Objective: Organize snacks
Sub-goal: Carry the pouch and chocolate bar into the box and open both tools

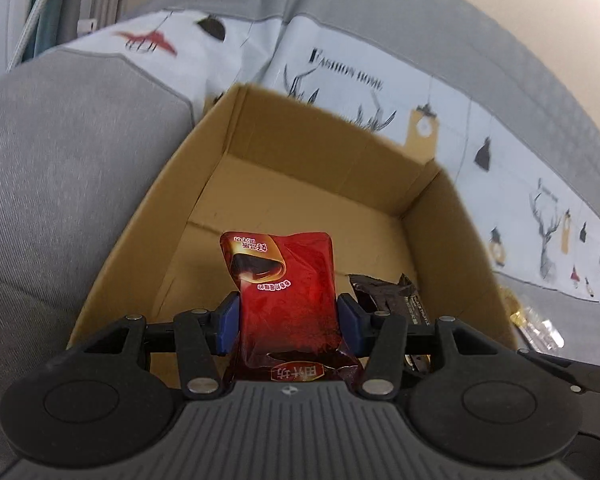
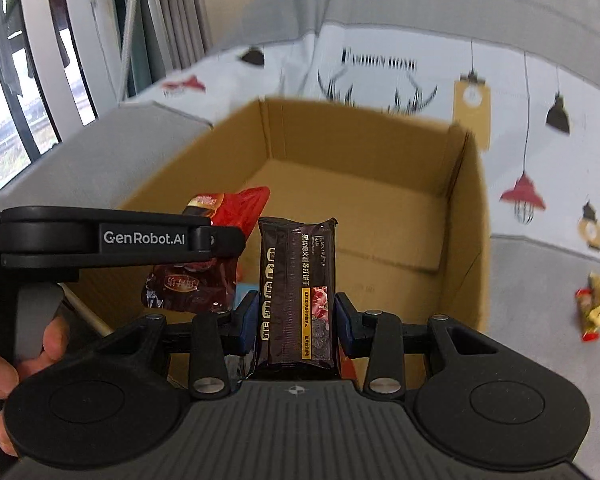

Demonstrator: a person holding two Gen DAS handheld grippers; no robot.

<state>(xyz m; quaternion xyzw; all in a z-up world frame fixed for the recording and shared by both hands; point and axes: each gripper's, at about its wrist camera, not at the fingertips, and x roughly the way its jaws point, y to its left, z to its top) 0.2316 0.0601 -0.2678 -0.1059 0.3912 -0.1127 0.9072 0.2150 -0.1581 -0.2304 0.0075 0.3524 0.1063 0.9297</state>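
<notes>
My left gripper (image 1: 287, 322) is shut on a red snack packet (image 1: 286, 284) and holds it over the near part of an open cardboard box (image 1: 148, 216). My right gripper (image 2: 296, 326) is shut on a dark brown cracker packet (image 2: 296, 292) and holds it upright over the same box (image 2: 466, 216). The right view shows the left gripper's arm (image 2: 112, 236) with the red packet (image 2: 236, 208) just to the left. The left view shows the dark packet (image 1: 384, 292) to the right of the red one. The box floor looks bare.
The box sits on a grey sofa with a white printed cover (image 2: 380, 64) behind it. A yellow and red wrapped snack (image 2: 594, 306) lies on the seat right of the box. More wrappers (image 1: 536, 324) lie at the right in the left view. A window (image 2: 16, 92) is far left.
</notes>
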